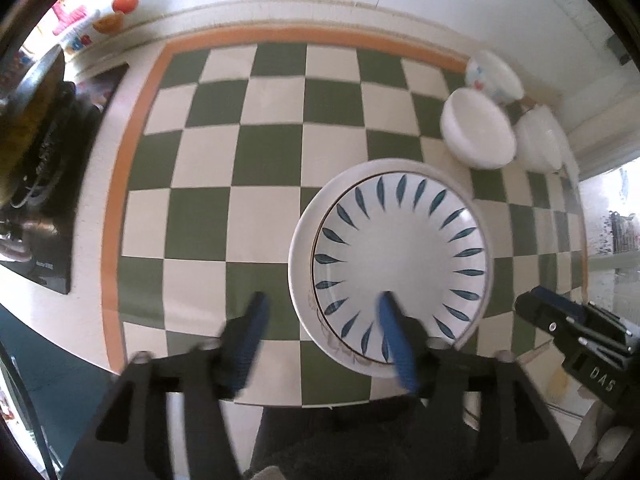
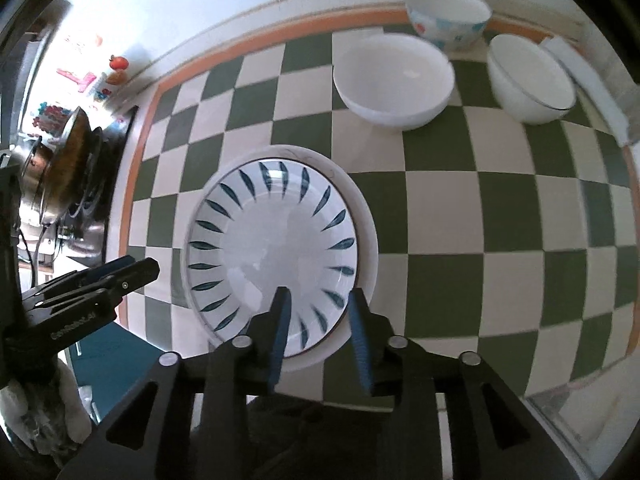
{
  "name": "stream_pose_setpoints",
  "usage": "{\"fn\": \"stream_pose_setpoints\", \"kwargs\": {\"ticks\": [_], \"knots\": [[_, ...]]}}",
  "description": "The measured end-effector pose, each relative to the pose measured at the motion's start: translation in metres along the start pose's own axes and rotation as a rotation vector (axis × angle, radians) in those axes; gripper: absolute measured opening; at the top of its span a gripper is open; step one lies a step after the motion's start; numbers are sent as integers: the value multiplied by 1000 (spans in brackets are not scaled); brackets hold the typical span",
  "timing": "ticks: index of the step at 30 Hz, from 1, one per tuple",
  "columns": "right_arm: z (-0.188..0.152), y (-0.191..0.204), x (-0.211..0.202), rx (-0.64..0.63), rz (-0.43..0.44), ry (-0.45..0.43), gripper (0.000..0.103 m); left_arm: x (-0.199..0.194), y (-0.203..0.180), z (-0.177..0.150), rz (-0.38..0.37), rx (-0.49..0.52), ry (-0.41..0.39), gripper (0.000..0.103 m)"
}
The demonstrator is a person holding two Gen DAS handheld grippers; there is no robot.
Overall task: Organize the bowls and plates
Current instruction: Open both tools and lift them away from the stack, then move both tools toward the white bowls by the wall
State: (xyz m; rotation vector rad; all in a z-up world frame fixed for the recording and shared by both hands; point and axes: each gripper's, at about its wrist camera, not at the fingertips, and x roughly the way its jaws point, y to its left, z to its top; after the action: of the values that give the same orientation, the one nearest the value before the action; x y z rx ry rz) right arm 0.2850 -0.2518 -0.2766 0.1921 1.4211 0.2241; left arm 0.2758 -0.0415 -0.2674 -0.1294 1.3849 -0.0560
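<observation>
Where the white counter gives way to colour, a green-and-cream checkered mat (image 1: pixel 280 152) with an orange border covers most of the surface, the largest thing in both views. Left of it sits a dark stovetop (image 1: pixel 44 208) carrying a metal pan (image 2: pixel 68 160). On the mat's near side lies a white plate (image 2: pixel 366 236), and stacked inside it, shifted slightly off centre, is a smaller plate with blue leaf marks (image 2: pixel 272 252) ringing its rim. Three bowls cluster at the mat's far right corner: a wide plain white bowl (image 2: pixel 394 80), just beside it a white bowl with a thin dark rim line (image 2: pixel 532 84), and behind them a bowl with a coloured pattern (image 2: pixel 446 20) on its outside.

The left gripper (image 1: pixel 322 300) hangs above the stack's left edge with its blue fingers spread fairly wide, one over the mat and one over the leaf plate, gripping nothing. The right gripper (image 2: pixel 320 296) hovers over the stack's right edge, parted more narrowly, also empty. Small bright fruit-shaped objects (image 1: pixel 120 4) sit against the far wall.
</observation>
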Motion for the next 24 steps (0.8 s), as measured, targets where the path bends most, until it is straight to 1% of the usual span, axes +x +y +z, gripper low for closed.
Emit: {"fn": "stream_pose_setpoints", "kwargs": {"ticks": [1, 3, 4, 6, 7, 8, 9, 10, 11, 14, 18, 20, 22, 24], "knots": [[-5, 4, -8, 0, -5, -16, 35, -8, 1, -3, 8, 6, -20, 76], [-14, 13, -21, -14, -31, -47, 43, -22, -2, -5, 19, 20, -56, 84], [-20, 19, -29, -20, -41, -65, 46, -30, -2, -8, 30, 28, -77, 84], [-29, 28, -42, -34, -48, -92, 61, -41, -3, -13, 32, 38, -106, 86], [-33, 31, -48, -40, -47, -102, 65, -49, -2, -18, 32, 41, -121, 88], [-37, 34, -53, -40, -44, -113, 72, -54, -2, -21, 28, 44, -134, 89], [-41, 37, -61, -40, -41, -126, 76, -59, -2, -24, 24, 46, -148, 93], [-45, 40, -67, -40, -42, -139, 78, -64, -2, -28, 25, 50, -159, 96], [-50, 43, -75, -41, -51, -153, 81, -70, -3, -32, 25, 52, -171, 97], [-62, 49, -91, -37, -76, -189, 84, -85, -3, -44, 18, 60, -203, 97], [-77, 53, -111, -30, -101, -228, 86, -104, -5, -57, 1, 77, -228, 97], [-85, 54, -121, -19, -102, -243, 86, -111, -6, -63, 3, 85, -238, 97], [-92, 56, -128, -18, -104, -254, 86, -117, -5, -69, -10, 83, -249, 97], [-97, 57, -134, -10, -101, -265, 87, -121, -7, -73, -4, 88, -256, 97]]}}
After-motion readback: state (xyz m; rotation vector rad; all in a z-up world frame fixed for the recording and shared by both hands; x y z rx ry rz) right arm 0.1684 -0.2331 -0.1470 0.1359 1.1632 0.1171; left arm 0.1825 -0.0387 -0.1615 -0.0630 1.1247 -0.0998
